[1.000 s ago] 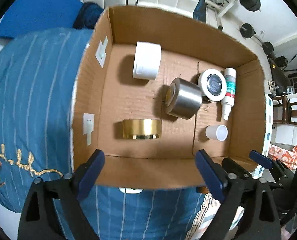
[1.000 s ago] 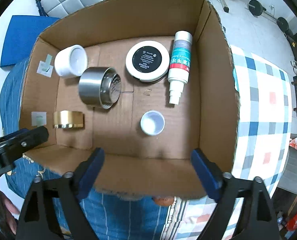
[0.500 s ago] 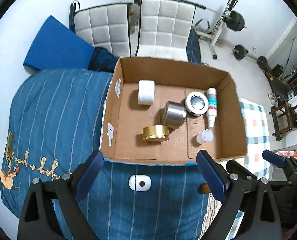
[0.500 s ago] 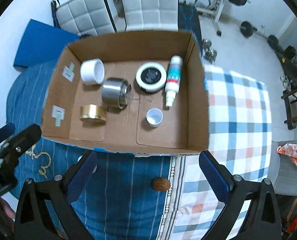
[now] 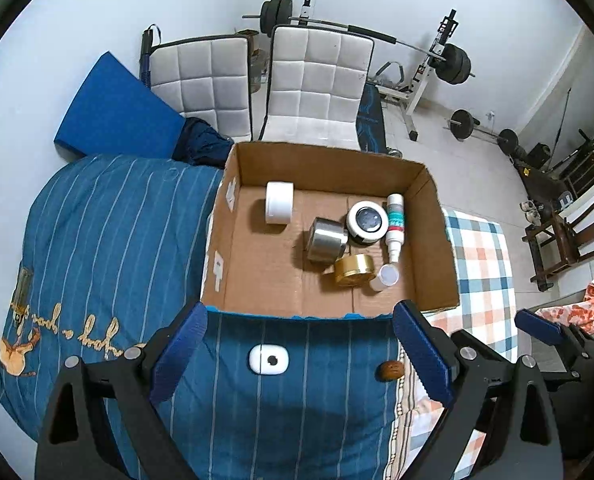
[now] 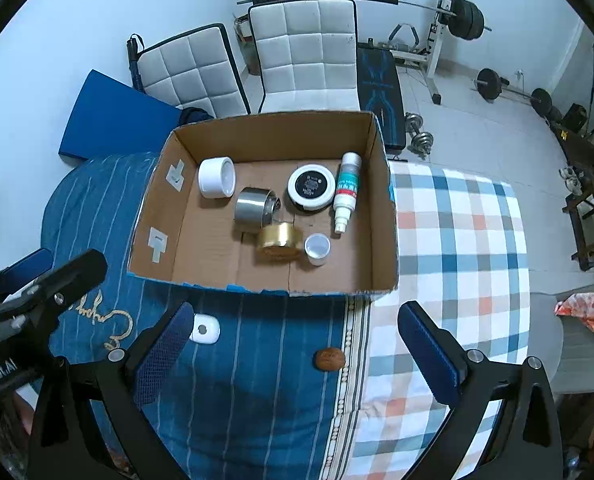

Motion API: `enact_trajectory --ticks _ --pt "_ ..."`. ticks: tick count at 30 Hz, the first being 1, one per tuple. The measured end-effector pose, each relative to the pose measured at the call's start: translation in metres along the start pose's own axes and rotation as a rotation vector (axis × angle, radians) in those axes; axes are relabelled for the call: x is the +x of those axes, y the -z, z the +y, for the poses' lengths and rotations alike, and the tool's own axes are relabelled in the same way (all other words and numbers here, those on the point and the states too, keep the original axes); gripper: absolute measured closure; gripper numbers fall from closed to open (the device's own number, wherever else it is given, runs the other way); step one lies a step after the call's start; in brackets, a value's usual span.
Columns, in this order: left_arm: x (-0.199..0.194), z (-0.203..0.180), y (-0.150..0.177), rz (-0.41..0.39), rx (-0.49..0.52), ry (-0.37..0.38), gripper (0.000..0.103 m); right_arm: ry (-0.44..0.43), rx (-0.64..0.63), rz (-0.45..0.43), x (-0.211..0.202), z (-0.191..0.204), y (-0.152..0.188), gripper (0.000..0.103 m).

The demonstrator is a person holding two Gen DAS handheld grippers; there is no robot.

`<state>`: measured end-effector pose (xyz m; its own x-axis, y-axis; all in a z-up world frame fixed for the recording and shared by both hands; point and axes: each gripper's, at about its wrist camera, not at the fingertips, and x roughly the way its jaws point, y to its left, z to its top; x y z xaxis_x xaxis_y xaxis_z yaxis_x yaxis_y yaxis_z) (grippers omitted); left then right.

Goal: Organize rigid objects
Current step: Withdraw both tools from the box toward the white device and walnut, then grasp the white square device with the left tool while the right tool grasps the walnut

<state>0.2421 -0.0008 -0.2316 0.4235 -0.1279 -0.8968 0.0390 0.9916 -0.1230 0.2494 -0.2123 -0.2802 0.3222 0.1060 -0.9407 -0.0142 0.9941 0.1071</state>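
Left wrist view. My left gripper (image 5: 297, 344) hangs above the blue striped bedspread (image 5: 109, 240), jaws spread wide, nothing between them. Straight ahead of it sits the open cardboard box (image 5: 325, 164) with the task's things inside. A white jar (image 5: 279, 203) lies on its side, apart from the rest, toward the far left of the box floor. The others bunch at the right: a steel canister (image 5: 326, 239) on its side, a gold tin (image 5: 354, 268) touching it on the near side, a white-rimmed round tin (image 5: 367, 222), a spray bottle (image 5: 395, 220) and a small white cap (image 5: 385, 277). Two loose pieces lie on the bedspread just ahead of the jaws: a white pod-shaped case (image 5: 268, 359), close to centre, and a brown nut-like lump (image 5: 391, 370) (cannot identify it further) toward the right finger.

Right wrist view. My right gripper (image 6: 293, 354) is also spread and empty, over the seam between the bedspread and a checked cloth (image 6: 457, 240). The brown lump (image 6: 329, 358) lies almost between its fingers; the white case (image 6: 204, 329) sits by the left finger. The spray bottle (image 6: 347, 190) lies with its long axis running away from me, nozzle toward the near side.

Judgement: for the two loose pieces, left gripper is better lined up on the case, right on the lump.
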Motion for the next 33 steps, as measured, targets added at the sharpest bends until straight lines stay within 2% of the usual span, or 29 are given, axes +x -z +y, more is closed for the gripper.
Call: enact_trajectory --ticks 4,6,12,16,19,22,29,33 --pt "0.022 0.012 0.015 0.063 -0.034 -0.025 0.008 0.005 0.036 0.053 0.023 -0.017 0.017 0.0" --pt "0.042 0.019 0.029 0.119 -0.047 -0.053 0.008 0.011 0.067 0.107 0.045 -0.029 0.029 0.0" --pt "0.105 0.032 0.064 0.259 -0.018 -0.127 0.008 0.008 0.149 0.216 0.105 -0.055 0.061 0.0" --pt "0.149 0.044 0.083 0.351 -0.045 -0.109 0.009 -0.002 0.209 0.272 0.143 -0.067 0.076 0.0" --pt "0.171 0.049 0.091 0.381 -0.056 -0.109 0.012 0.002 0.237 0.302 0.17 -0.073 0.084 0.001" --pt "0.193 0.052 0.094 0.417 -0.061 -0.118 0.023 0.01 0.256 0.329 0.191 -0.075 0.089 0.003" --pt "0.227 0.046 0.097 0.458 -0.046 -0.132 0.023 0.012 0.273 0.357 0.217 -0.071 0.094 0.011" --pt "0.238 0.042 0.099 0.485 -0.037 -0.132 0.023 0.013 0.27 0.37 0.224 -0.068 0.095 0.018"
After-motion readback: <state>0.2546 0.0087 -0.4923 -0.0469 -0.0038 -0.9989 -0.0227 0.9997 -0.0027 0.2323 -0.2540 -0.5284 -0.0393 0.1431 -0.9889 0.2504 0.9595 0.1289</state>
